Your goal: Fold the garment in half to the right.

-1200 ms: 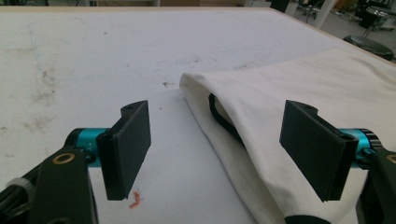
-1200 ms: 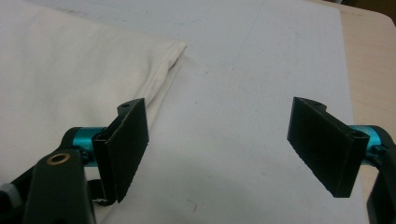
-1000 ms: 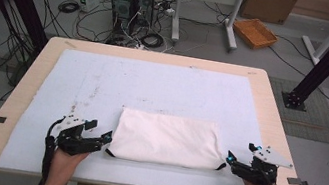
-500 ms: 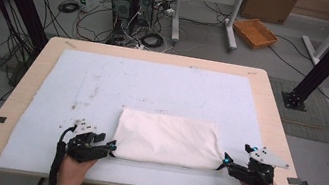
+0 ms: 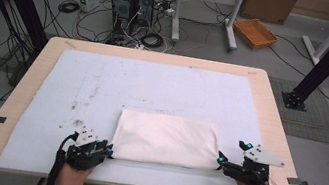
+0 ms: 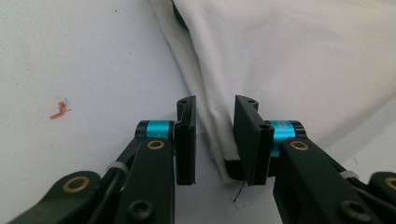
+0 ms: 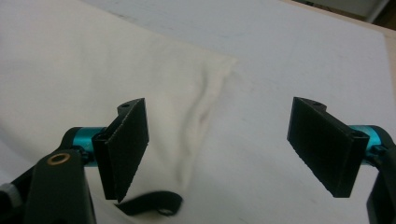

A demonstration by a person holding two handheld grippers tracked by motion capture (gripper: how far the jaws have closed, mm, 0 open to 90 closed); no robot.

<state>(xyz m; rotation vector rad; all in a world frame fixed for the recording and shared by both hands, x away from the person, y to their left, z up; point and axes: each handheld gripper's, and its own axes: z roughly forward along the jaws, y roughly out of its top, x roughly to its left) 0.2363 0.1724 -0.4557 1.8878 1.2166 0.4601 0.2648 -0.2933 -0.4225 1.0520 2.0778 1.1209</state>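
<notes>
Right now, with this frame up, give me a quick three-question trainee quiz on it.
1. True or false: the right gripper is clamped on the white cloth.
2. The left gripper sits at which corner of the cloth? A near left, B far left, C far right.
3. Fill in: the cloth lies on a white ____ covering the table.

Key: 1 false, its jaws stand wide apart. 2 A. 3 mat.
</notes>
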